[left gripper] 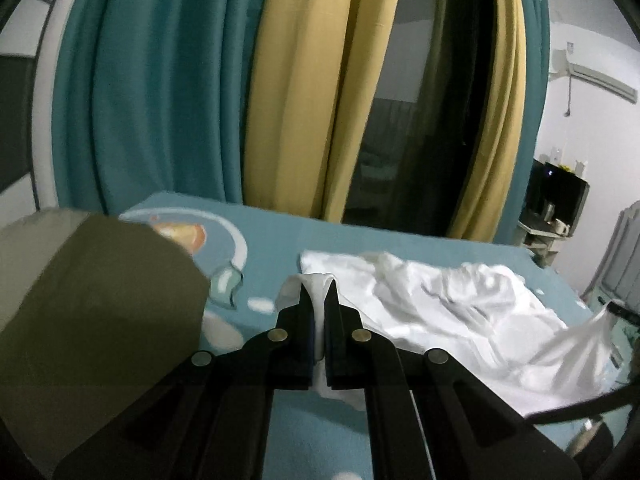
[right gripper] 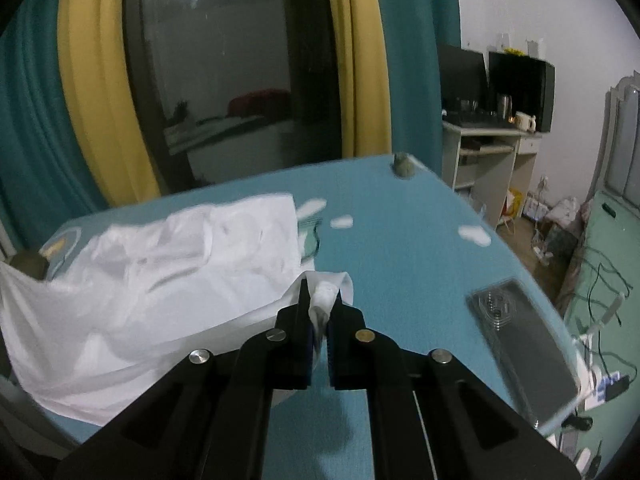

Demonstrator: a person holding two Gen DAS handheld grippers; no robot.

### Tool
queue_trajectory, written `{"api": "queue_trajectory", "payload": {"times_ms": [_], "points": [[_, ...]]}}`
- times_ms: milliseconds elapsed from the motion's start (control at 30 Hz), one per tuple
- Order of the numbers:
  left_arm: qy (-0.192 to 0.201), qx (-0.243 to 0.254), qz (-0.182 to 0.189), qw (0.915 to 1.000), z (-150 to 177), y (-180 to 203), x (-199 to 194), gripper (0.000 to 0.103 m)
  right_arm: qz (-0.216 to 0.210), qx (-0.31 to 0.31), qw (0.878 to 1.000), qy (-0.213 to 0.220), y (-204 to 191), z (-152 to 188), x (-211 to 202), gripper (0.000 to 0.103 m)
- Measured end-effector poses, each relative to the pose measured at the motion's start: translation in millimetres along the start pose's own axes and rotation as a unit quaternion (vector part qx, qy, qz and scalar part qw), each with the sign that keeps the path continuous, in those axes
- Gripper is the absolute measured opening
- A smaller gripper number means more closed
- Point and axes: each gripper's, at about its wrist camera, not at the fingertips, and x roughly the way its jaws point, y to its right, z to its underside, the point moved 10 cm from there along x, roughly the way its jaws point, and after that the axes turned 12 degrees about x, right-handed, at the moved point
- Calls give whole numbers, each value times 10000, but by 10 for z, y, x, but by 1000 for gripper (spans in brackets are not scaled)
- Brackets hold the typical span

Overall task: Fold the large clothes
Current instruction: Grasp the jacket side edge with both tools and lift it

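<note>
A large white garment lies crumpled on a teal cloth-covered table. My left gripper is shut on a bunched edge of the garment at its left end, lifted a little above the table. In the right wrist view the garment spreads to the left, and my right gripper is shut on another bunched corner of it at its right end. The cloth hangs stretched between the two grips.
An olive-green object fills the near left in the left wrist view. A clear plastic box sits on the table's right edge. Teal and yellow curtains and a dark window stand behind. A desk stands at the right.
</note>
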Motion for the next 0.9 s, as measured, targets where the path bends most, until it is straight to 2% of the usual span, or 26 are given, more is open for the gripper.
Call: {"api": "queue_trajectory", "payload": {"times_ms": [200, 367, 500, 733, 900], "points": [[170, 109, -62, 9998, -336, -32, 393, 4, 2, 43, 9996, 269, -114, -425, 269, 5], [36, -42, -265, 9996, -490, -200, 845, 4, -40, 121, 9993, 348, -241, -712, 574, 5], [-103, -114, -229, 9996, -564, -254, 1157, 4, -5, 71, 9993, 360, -280, -853, 806, 5], [-296, -8, -180, 9994, -719, -253, 1717, 4, 57, 100, 9998, 156, -270, -1019, 1306, 5], [-637, -121, -186, 9977, -621, -353, 2130, 4, 149, -10, 9999, -80, -313, -1076, 1680, 5]]}}
